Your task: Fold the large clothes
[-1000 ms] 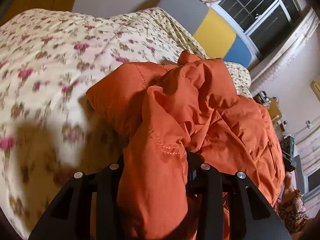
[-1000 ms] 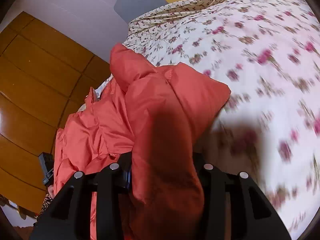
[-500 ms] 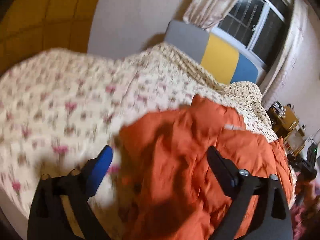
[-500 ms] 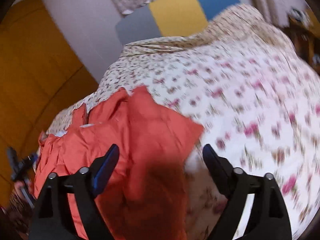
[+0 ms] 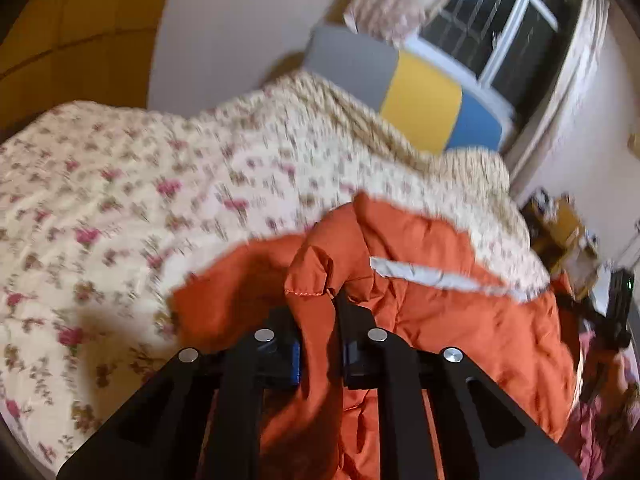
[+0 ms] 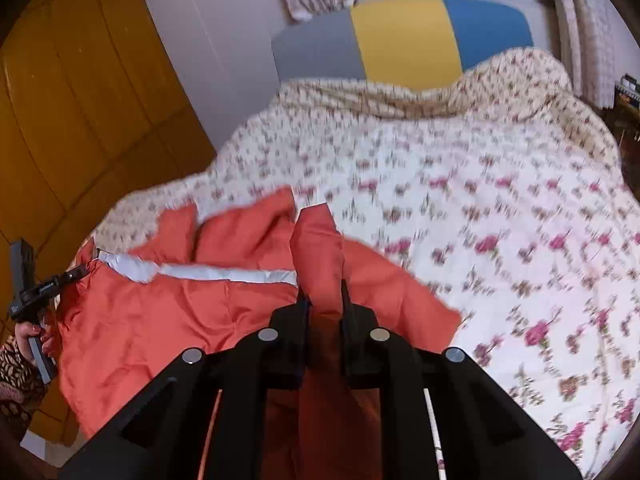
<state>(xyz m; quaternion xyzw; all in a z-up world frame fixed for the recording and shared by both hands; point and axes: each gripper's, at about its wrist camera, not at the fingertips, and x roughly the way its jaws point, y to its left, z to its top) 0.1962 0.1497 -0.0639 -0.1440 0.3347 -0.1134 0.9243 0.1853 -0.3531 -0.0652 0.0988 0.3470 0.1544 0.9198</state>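
An orange padded jacket (image 5: 460, 320) with a grey reflective stripe (image 5: 432, 276) lies bunched on the near edge of a floral quilt (image 5: 120, 200). My left gripper (image 5: 316, 300) is shut on a pinched fold of the jacket's hem, lifted off the quilt. In the right wrist view the same jacket (image 6: 180, 312) spreads to the left, its stripe (image 6: 224, 274) running across. My right gripper (image 6: 322, 292) has its jaws closing on another raised fold, and the fabric is pressed between the pads. A hand holding the left gripper's handle (image 6: 24, 292) shows at the far left edge.
The floral quilt (image 6: 480, 220) covers the whole bed up to a grey, yellow and blue headboard (image 6: 400, 36). A wooden wardrobe (image 6: 80, 100) stands on the left. A dark window (image 5: 492, 28) and a cluttered bedside table (image 5: 560, 232) are on the right.
Both grippers let go of their thick bunches of jacket, opened wide, then closed again on thinner folds. Both hands have risen, and the views now look further up the bed.
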